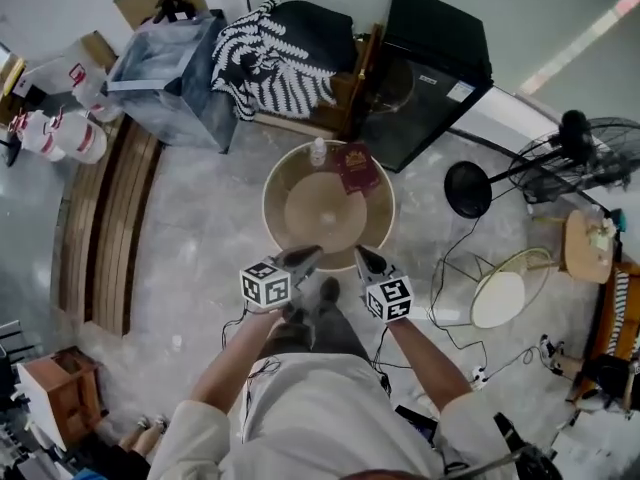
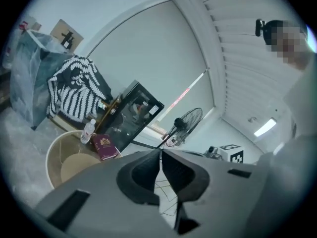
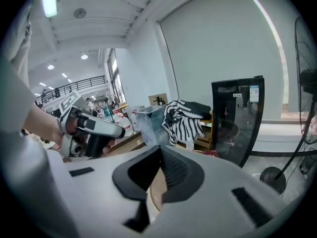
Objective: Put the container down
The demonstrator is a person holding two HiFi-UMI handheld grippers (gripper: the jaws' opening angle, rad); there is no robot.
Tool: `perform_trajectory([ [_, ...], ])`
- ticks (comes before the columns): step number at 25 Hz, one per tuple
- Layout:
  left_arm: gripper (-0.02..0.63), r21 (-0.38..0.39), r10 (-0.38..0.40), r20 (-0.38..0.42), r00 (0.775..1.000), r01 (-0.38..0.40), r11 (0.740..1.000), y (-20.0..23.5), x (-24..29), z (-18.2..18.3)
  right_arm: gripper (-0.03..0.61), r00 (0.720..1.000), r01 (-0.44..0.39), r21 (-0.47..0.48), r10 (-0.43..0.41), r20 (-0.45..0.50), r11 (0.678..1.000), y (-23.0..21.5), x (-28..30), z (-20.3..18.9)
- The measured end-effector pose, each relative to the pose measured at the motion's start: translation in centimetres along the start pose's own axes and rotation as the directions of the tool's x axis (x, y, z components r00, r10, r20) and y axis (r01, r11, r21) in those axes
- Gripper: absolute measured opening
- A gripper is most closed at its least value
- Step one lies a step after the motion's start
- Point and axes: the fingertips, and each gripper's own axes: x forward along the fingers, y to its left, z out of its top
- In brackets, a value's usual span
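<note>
A round tan container (image 1: 272,183) stands on the marble floor in front of my feet. A small clear bottle (image 1: 318,152) and a maroon booklet (image 1: 357,169) rest at its far side. My left gripper (image 1: 312,253) and right gripper (image 1: 360,253) hover side by side above its near rim, apart from it. Both are shut with nothing between the jaws. In the left gripper view the shut jaws (image 2: 161,150) point past the container (image 2: 69,165), the bottle (image 2: 87,131) and the booklet (image 2: 104,147). In the right gripper view the shut jaws (image 3: 161,148) hide most of the container (image 3: 157,190).
Behind the container stand a black glass-door cabinet (image 1: 430,78) and a wooden shelf draped with striped cloth (image 1: 275,58). A grey bag (image 1: 175,68) and wooden bench (image 1: 105,228) are at left. A floor fan (image 1: 590,148), wire stand (image 1: 495,293) and cables lie at right.
</note>
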Motion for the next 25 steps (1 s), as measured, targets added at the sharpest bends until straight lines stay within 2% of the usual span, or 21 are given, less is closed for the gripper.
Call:
perform_trajectory([
  [3, 0.02, 0.076, 0.006, 0.016, 1.0, -0.007, 0.997, -1.5, -2.6, 1.3, -0.006, 0.999, 0.035, -0.004, -0.035, 0.022, 0.999, 1.7, -2.0, 1.5],
  [8, 0.02, 0.189, -0.008, 0.094, 0.996, -0.009, 0.982, -4.7, -7.1, 4.2, -0.006, 0.997, 0.052, -0.063, -0.049, 0.052, 0.997, 5.8, -5.3, 4.2],
  [15, 0.018, 0.366, -0.038, 0.133, 0.99, -0.013, 0.931, -10.0, -11.2, 6.6, -0.005, 0.988, 0.111, -0.095, -0.099, 0.121, 0.989, 8.6, -10.2, 8.1],
  [21, 0.02, 0.418, -0.048, 0.142, 0.989, -0.017, 0.908, -13.7, -12.7, 6.6, -0.006, 0.98, 0.137, -0.122, -0.116, 0.161, 0.983, 9.2, -14.2, 9.8],
  [25, 0.02, 0.438, -0.049, 0.165, 0.985, -0.028, 0.898, -15.9, -12.7, 6.9, -0.005, 0.977, 0.123, -0.12, -0.099, 0.19, 0.985, 8.8, -16.0, 10.4],
])
